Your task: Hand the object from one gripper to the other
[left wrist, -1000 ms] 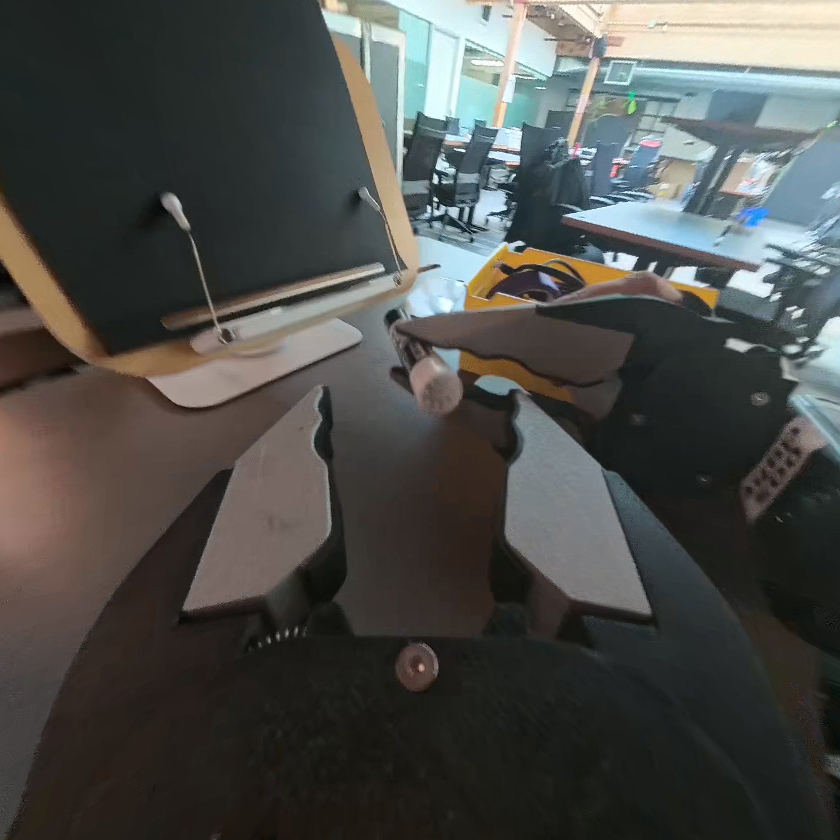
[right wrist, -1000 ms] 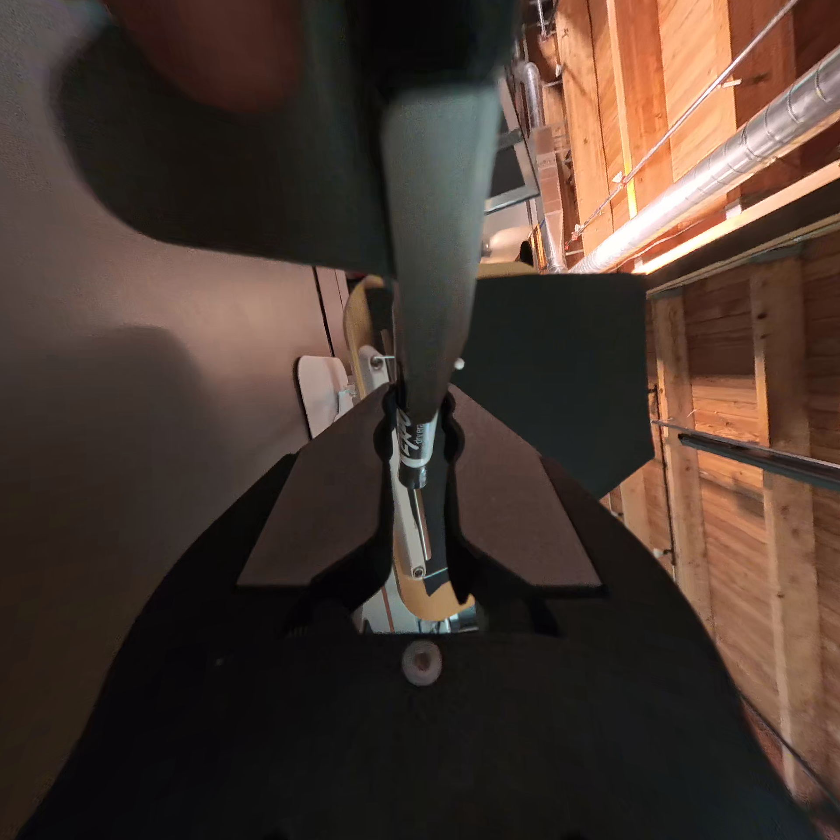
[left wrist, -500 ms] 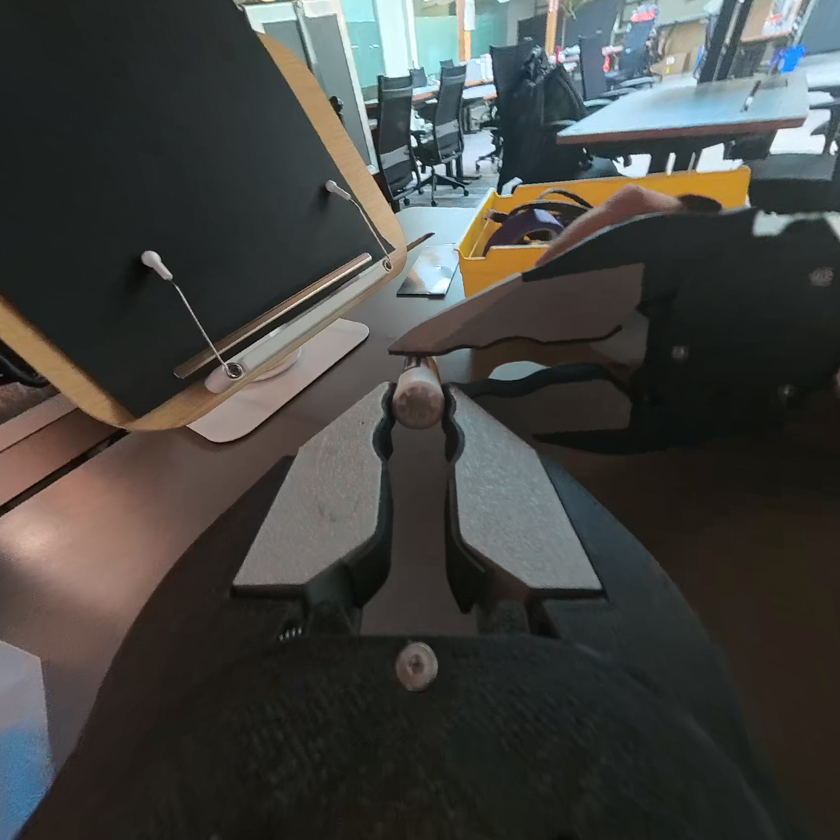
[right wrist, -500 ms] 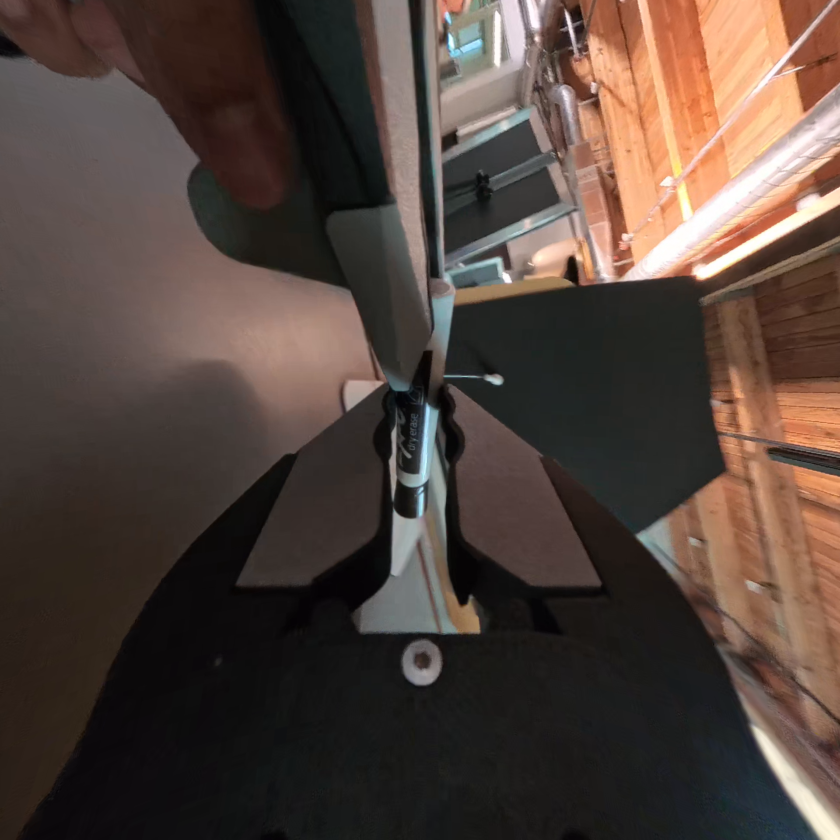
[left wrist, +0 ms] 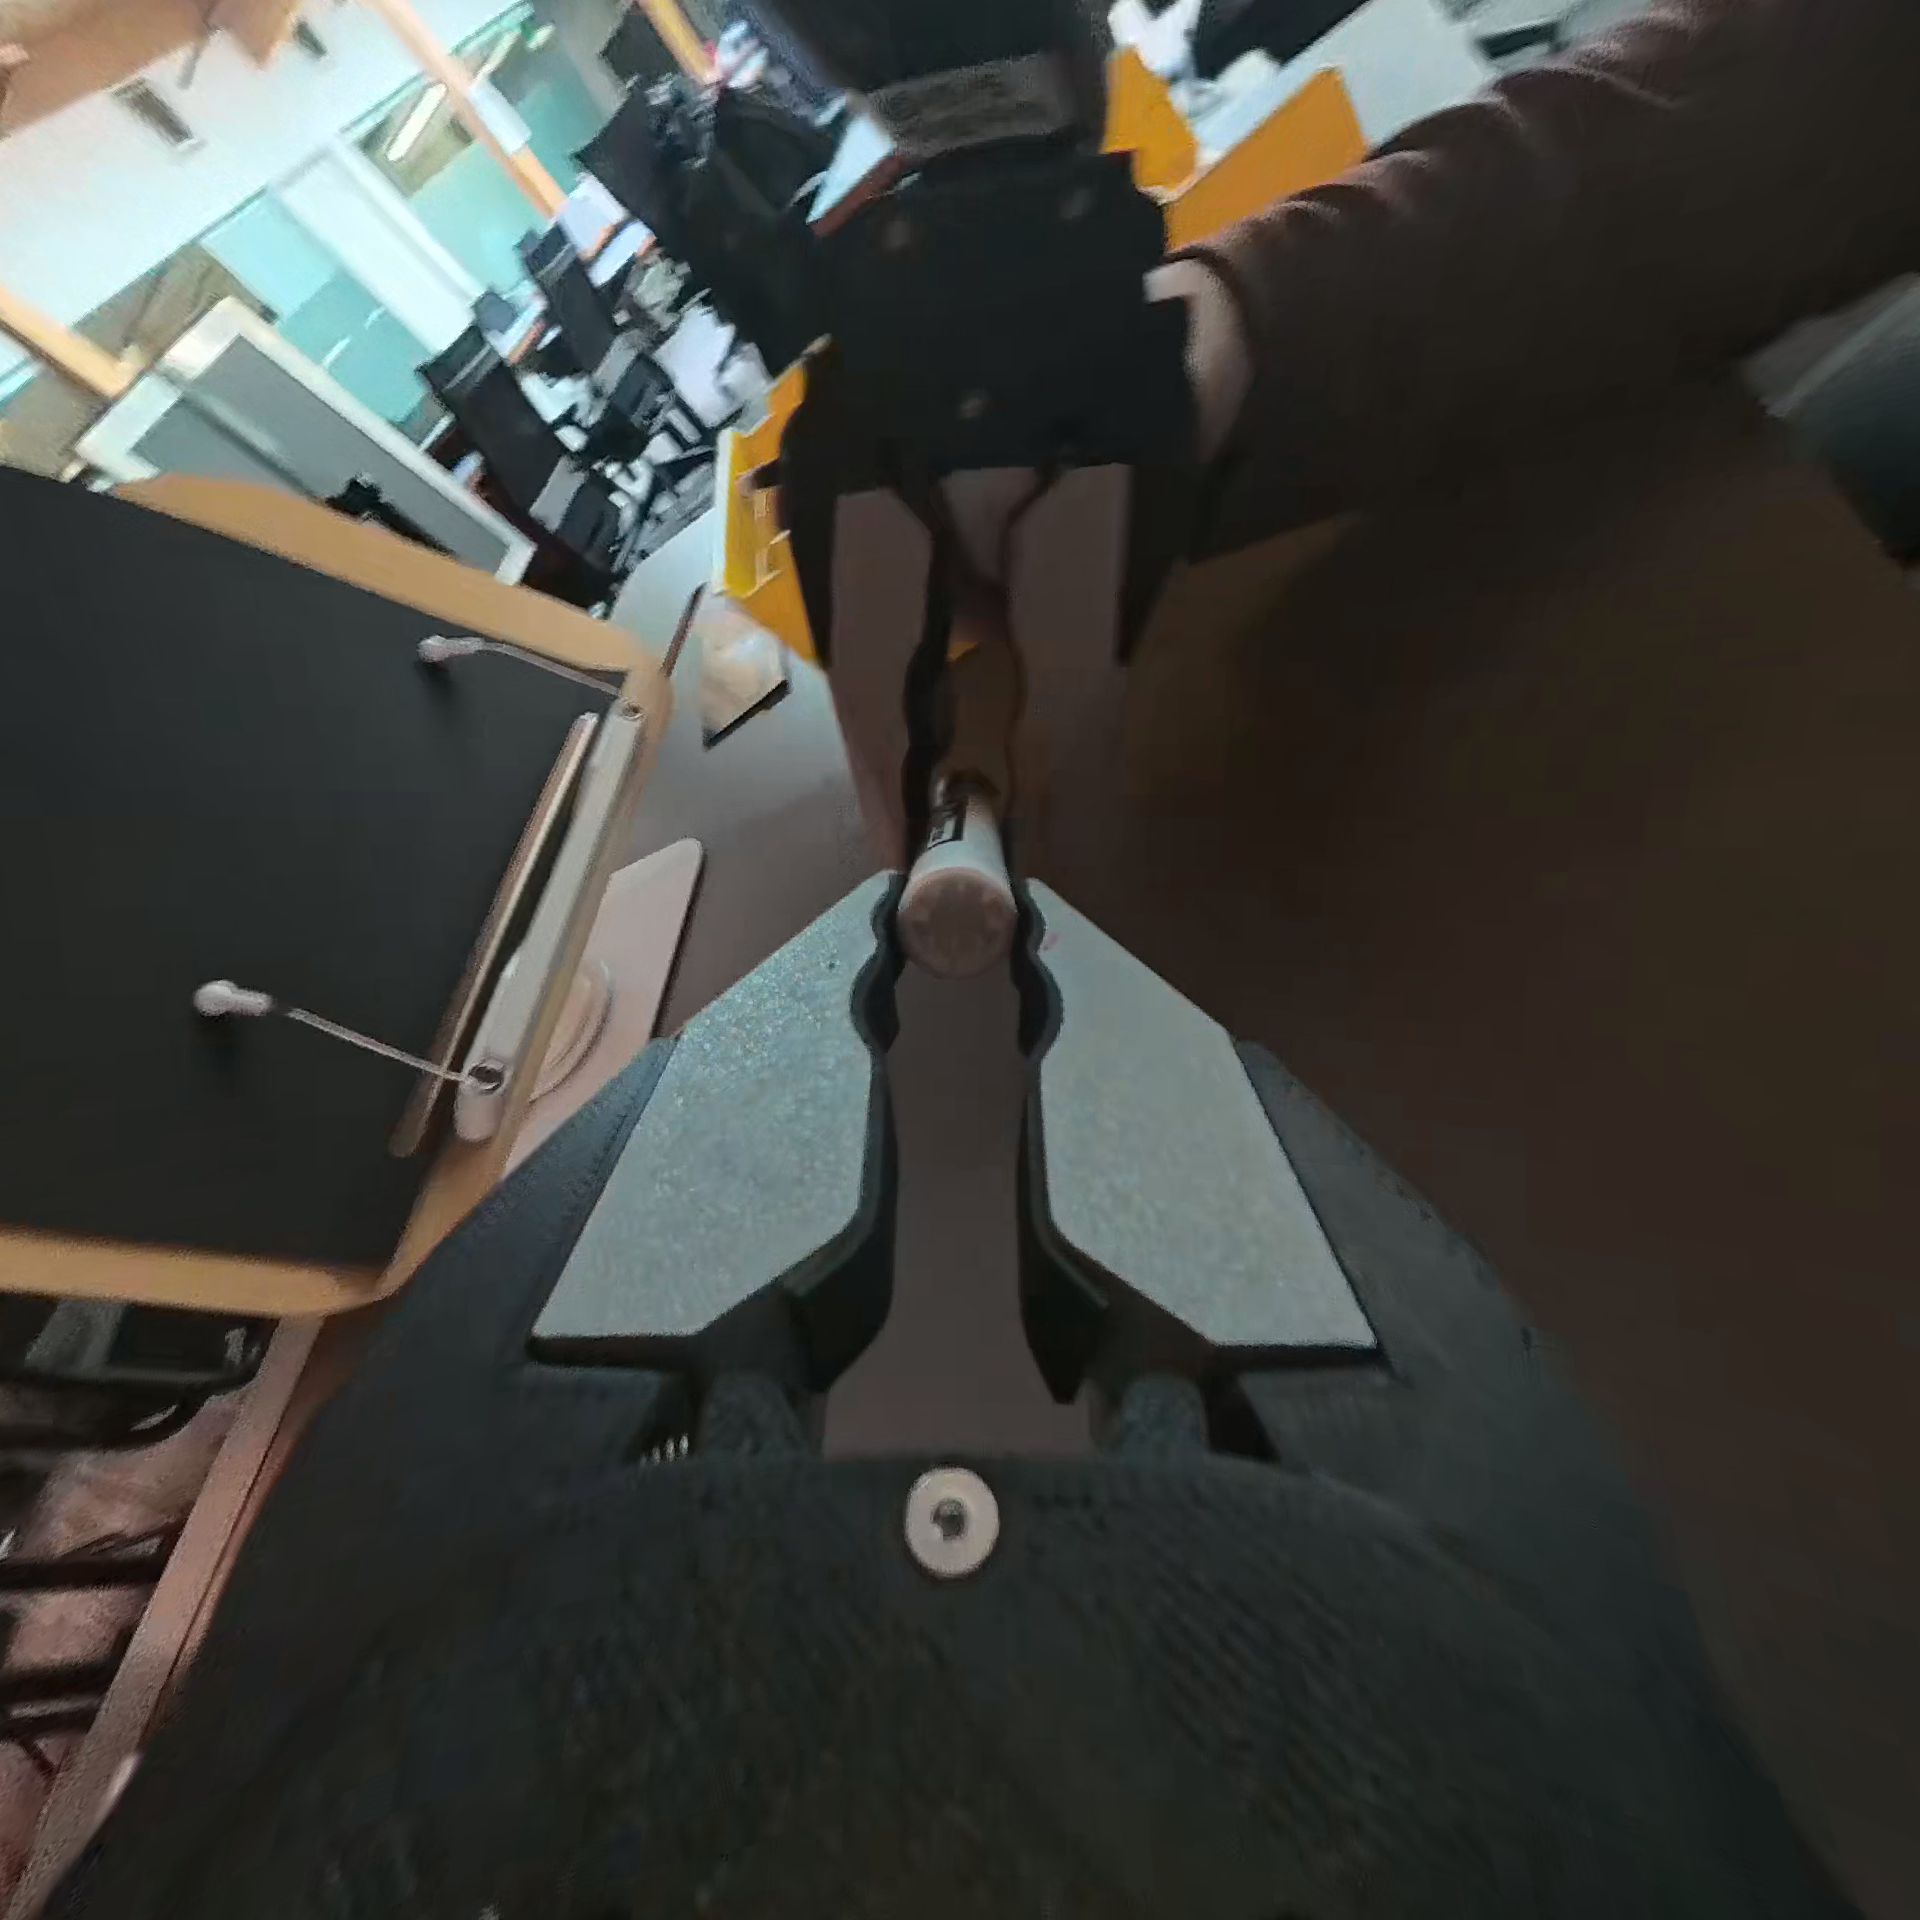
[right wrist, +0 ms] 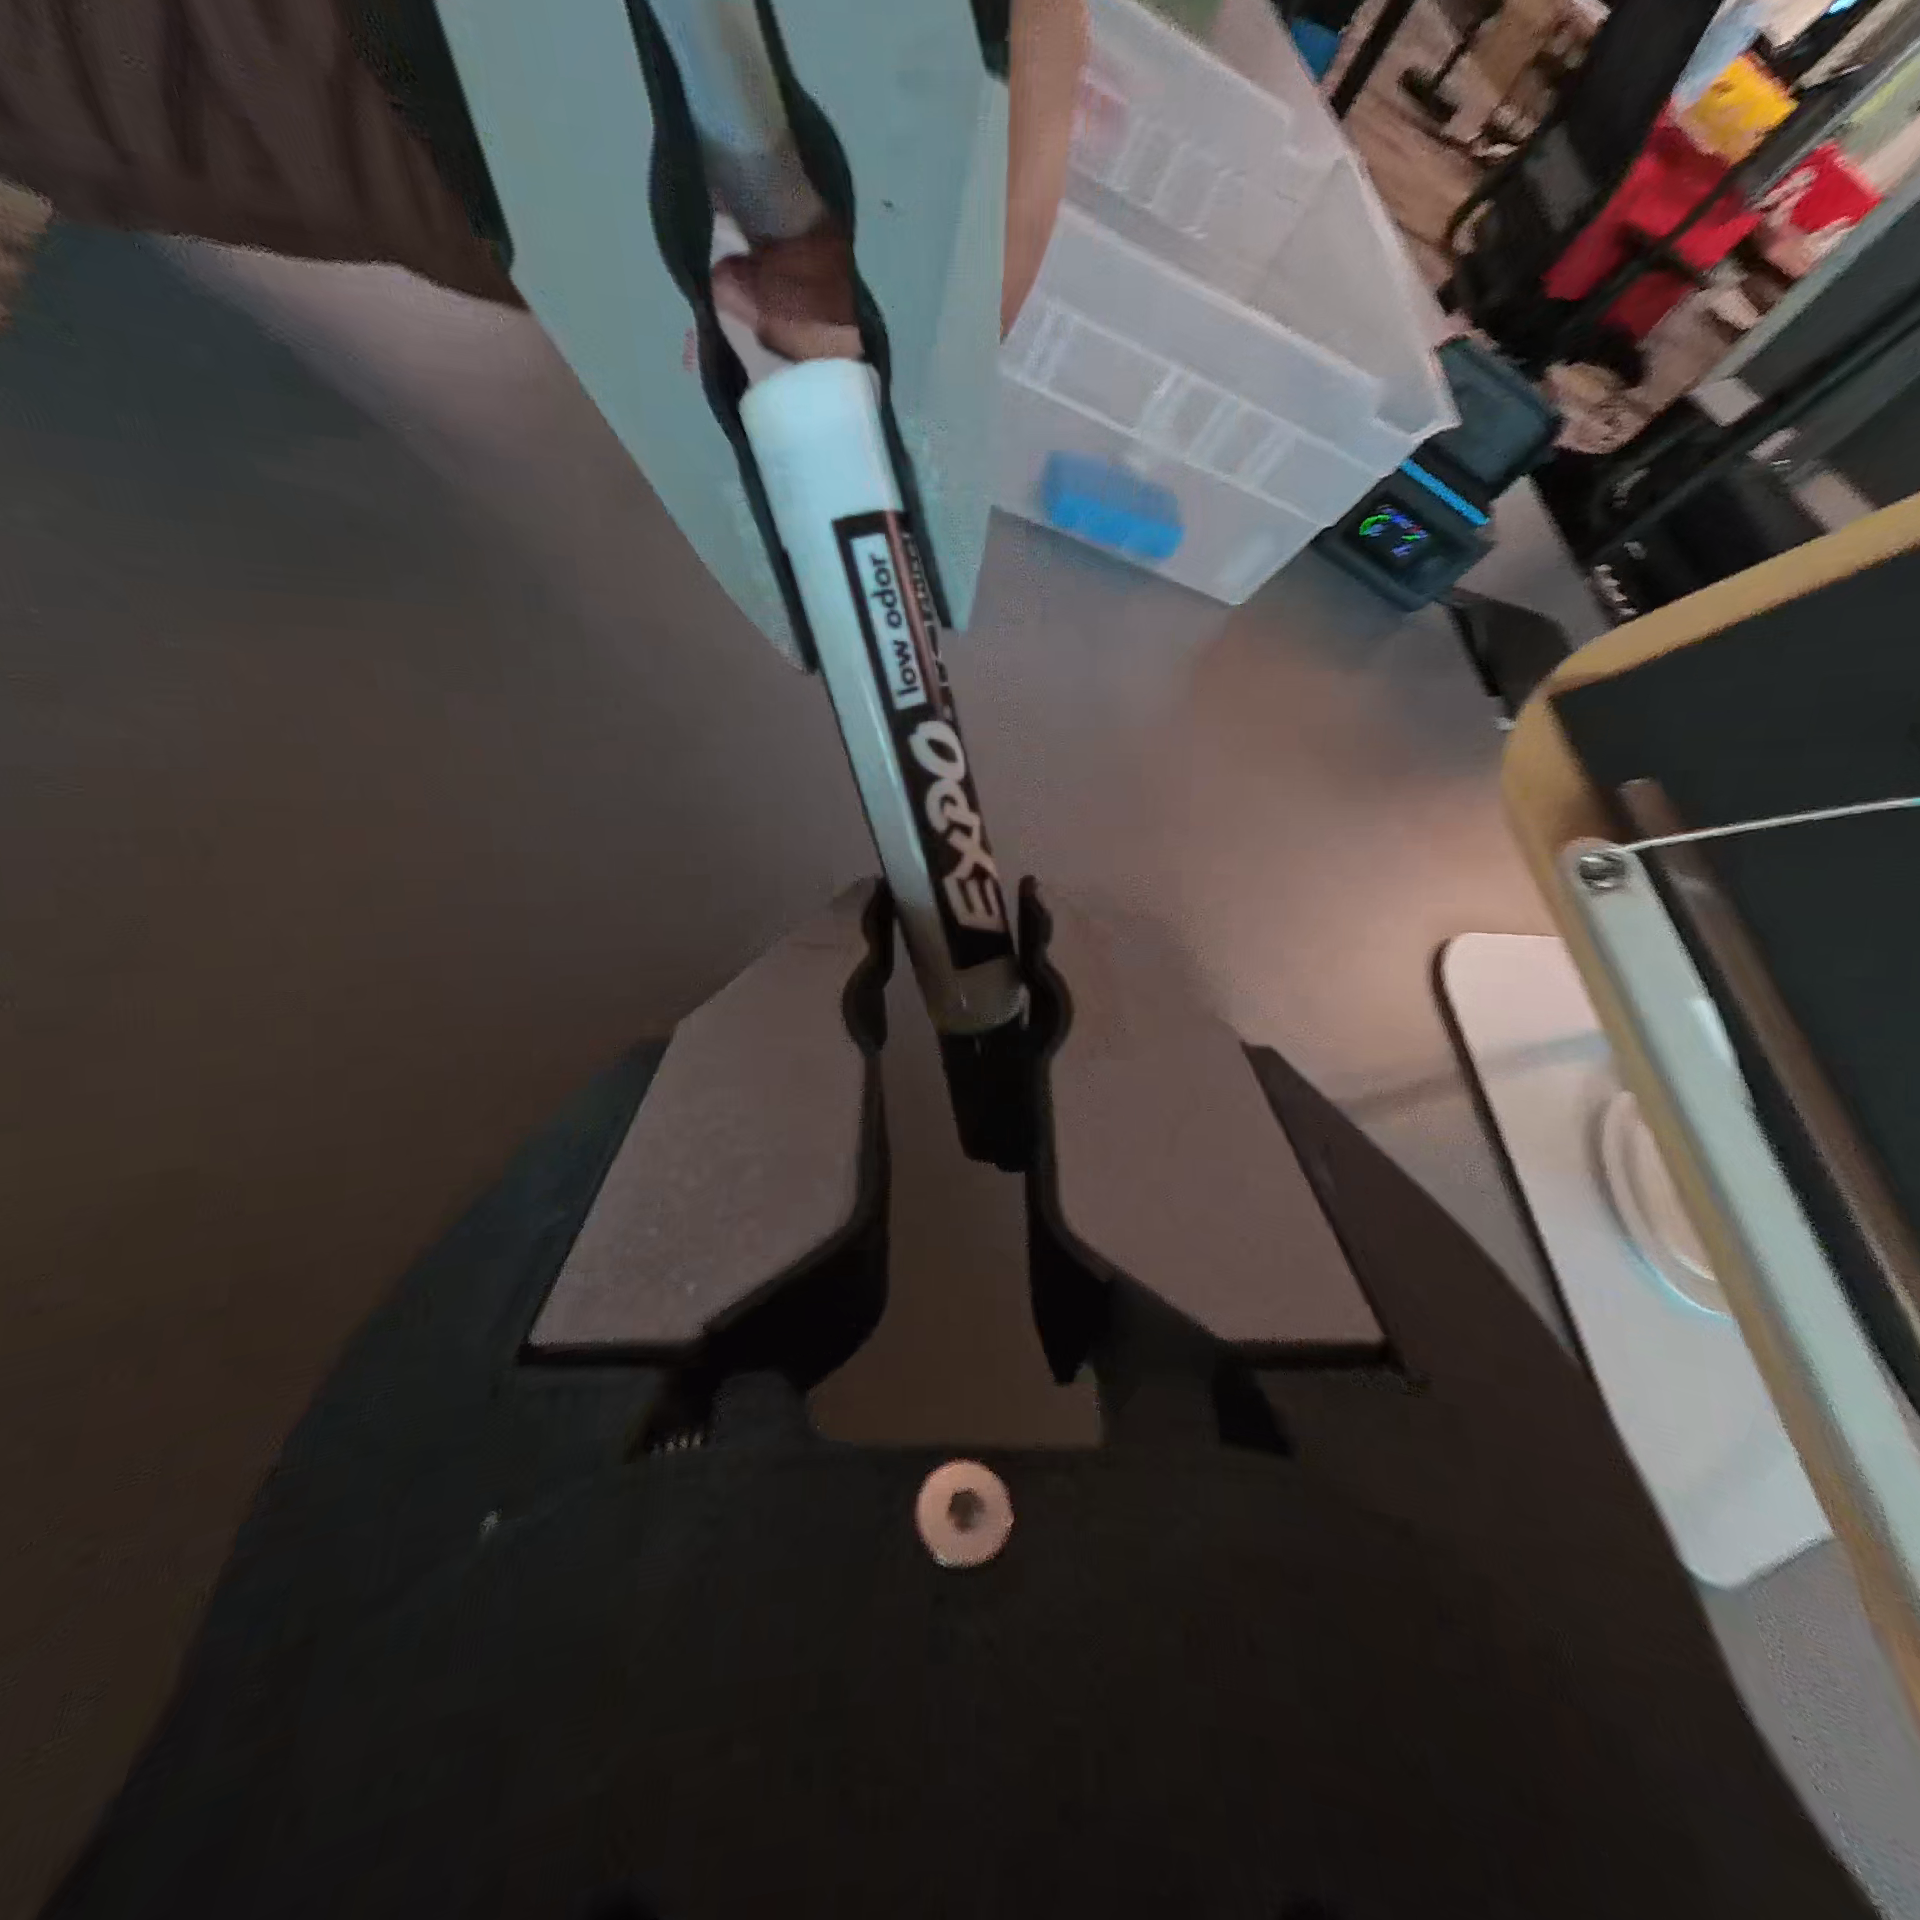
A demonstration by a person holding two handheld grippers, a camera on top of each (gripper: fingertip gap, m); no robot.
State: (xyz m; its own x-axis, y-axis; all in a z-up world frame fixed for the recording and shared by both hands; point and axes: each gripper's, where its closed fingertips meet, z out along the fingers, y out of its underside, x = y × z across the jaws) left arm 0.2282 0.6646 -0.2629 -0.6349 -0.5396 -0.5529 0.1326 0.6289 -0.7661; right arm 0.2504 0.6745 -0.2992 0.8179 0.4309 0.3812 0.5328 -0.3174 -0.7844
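Note:
A white dry-erase marker with a black cap [right wrist: 894, 675] spans the two grippers above the dark table [right wrist: 364, 779]. My right gripper [right wrist: 956, 961] is shut on it near the black cap, which pokes back between the fingers. My left gripper [left wrist: 956, 930] is shut on the marker's round white end [left wrist: 954, 920]. The two grippers face each other tip to tip. The left fingers [right wrist: 582, 364] show at the top of the right wrist view. The right fingers [left wrist: 873, 644] show at the top of the left wrist view, held by a hand in a brown sleeve [left wrist: 1558, 260].
A book stand with a black board and wooden rim [left wrist: 260, 883] stands beside the grippers on a white base [right wrist: 1558, 1195]. A clear plastic bin [right wrist: 1195, 364] and a small device with a lit screen [right wrist: 1403, 540] sit behind. A yellow bin [left wrist: 753, 530] is farther back. About 5 centimetres separates my left fingertips from my right.
The left gripper moved up and shut on the marker's white end while the right kept its hold. Both grippers have since turned together, with the marker held between them.

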